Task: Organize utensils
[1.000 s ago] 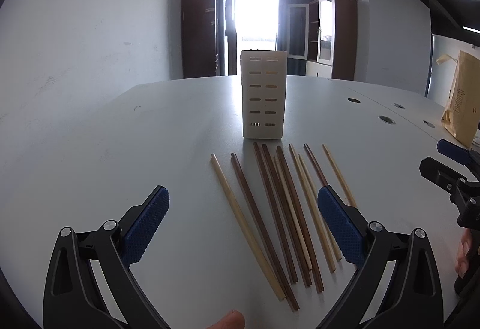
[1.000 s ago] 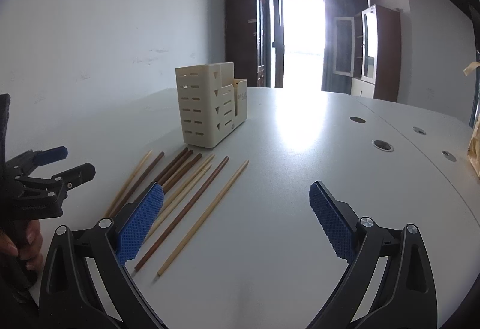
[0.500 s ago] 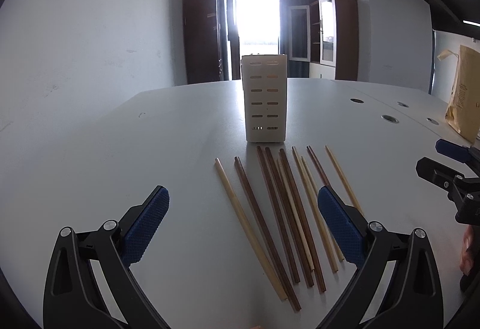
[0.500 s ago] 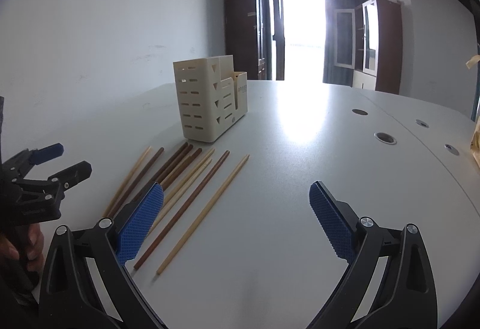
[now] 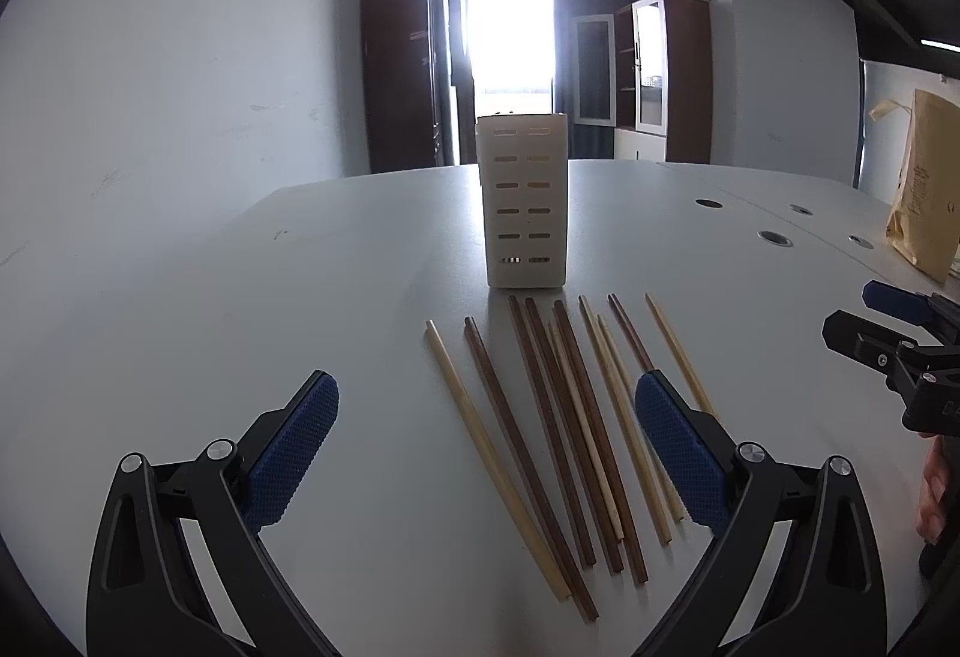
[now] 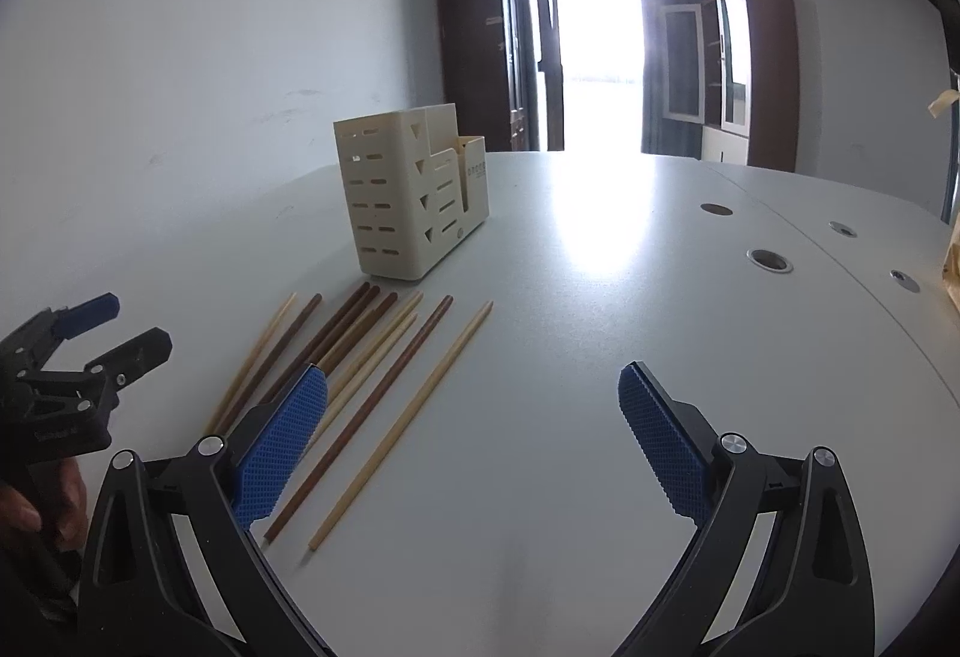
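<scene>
Several chopsticks, some dark brown and some pale, lie side by side on the white table, pointing toward a cream slotted utensil holder that stands upright just beyond them. My left gripper is open and empty, hovering over their near ends. In the right wrist view the chopsticks lie left of centre before the holder. My right gripper is open and empty, to the right of the chopsticks. Each gripper shows in the other's view, the right gripper and the left gripper.
Round cable holes are set in the table at the right. A brown paper bag stands at the far right. A white wall runs along the left. Cabinets and a bright doorway are at the back.
Both cameras have tilted up a little, so the holder and chopsticks sit slightly lower in view. Both grippers stay open and empty. The chopsticks have not moved.
</scene>
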A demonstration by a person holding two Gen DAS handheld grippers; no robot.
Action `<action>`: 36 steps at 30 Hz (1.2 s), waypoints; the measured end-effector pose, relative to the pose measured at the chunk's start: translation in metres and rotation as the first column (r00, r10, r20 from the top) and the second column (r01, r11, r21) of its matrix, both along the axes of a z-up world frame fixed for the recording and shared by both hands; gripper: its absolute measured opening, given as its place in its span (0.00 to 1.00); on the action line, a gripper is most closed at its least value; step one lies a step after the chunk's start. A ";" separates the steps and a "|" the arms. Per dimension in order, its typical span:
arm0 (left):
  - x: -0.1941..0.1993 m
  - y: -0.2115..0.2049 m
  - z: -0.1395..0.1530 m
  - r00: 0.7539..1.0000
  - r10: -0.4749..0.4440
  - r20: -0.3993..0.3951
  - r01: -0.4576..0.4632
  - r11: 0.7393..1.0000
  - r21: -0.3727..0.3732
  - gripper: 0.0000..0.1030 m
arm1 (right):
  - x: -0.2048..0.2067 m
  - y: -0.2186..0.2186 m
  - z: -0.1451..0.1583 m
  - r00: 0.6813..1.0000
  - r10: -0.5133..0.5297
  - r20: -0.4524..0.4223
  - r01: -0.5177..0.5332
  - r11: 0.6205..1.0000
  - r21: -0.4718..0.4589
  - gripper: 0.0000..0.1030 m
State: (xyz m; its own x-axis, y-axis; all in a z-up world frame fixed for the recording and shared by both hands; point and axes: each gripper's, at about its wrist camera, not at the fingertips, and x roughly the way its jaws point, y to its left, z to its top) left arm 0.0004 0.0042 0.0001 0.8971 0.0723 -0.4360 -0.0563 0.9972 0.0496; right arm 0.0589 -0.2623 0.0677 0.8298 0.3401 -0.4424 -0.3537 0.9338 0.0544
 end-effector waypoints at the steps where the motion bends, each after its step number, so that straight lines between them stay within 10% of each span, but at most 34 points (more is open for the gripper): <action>1: 0.000 0.000 0.000 1.000 -0.002 -0.001 0.002 1.000 -0.001 0.95 | -0.001 0.001 0.000 1.000 0.006 0.001 -0.006 1.000 -0.003 0.96; 23: -0.001 0.004 0.002 1.000 -0.026 0.001 0.026 0.999 -0.042 0.95 | 0.006 0.009 -0.004 0.996 0.068 -0.053 -0.070 0.997 -0.027 0.96; 36: 0.028 0.015 -0.005 0.992 -0.026 -0.126 0.014 0.995 -0.095 0.95 | 0.033 0.015 -0.006 0.985 0.085 -0.151 -0.088 0.996 -0.012 0.96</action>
